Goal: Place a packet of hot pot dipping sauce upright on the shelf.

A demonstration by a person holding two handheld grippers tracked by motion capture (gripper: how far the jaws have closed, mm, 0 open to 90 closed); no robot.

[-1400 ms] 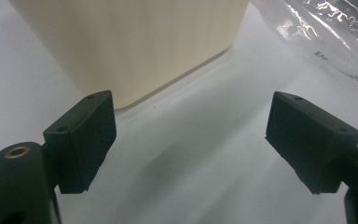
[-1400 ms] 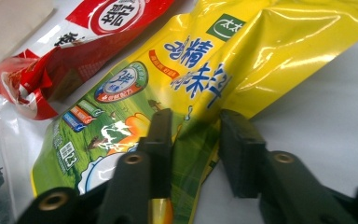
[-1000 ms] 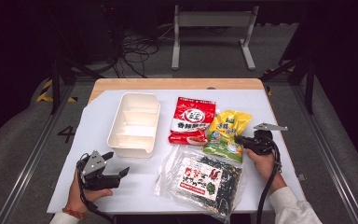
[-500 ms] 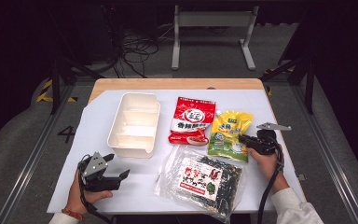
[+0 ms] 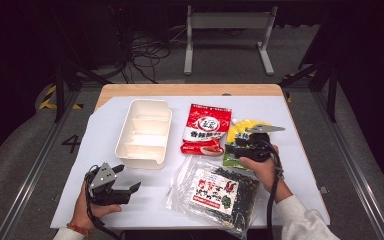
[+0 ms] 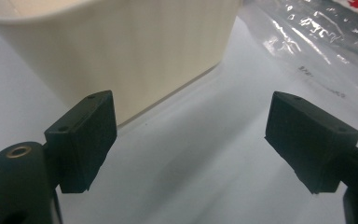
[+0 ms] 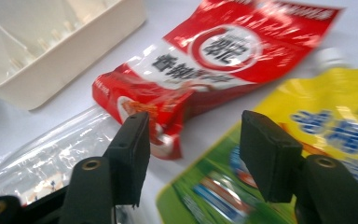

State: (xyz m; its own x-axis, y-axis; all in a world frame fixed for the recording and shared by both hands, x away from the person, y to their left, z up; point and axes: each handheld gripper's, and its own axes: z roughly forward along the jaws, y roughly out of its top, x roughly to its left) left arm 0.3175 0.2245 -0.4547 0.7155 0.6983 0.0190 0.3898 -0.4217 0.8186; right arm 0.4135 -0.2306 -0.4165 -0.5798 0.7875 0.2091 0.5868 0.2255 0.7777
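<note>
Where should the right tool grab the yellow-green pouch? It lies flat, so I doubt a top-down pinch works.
Judging from the pose, take the yellow-green pouch at its near bottom corner, coming low from the person's side. That green edge sits right before the open right tool, clear of the red packet beside it.

Worktop (image 5: 290,150) lit bright from above; floor and bg beyond it nearly black. High view soft, low-res. Clear bag (image 5: 215,192) near the worktop's front edge throws glare, also in the left gripper view (image 6: 317,32). Right gripper view: yellow-green pouch (image 7: 307,154) motion-blurred, tray (image 7: 51,51) out of focus. Faint shadows under the jaws.
</note>
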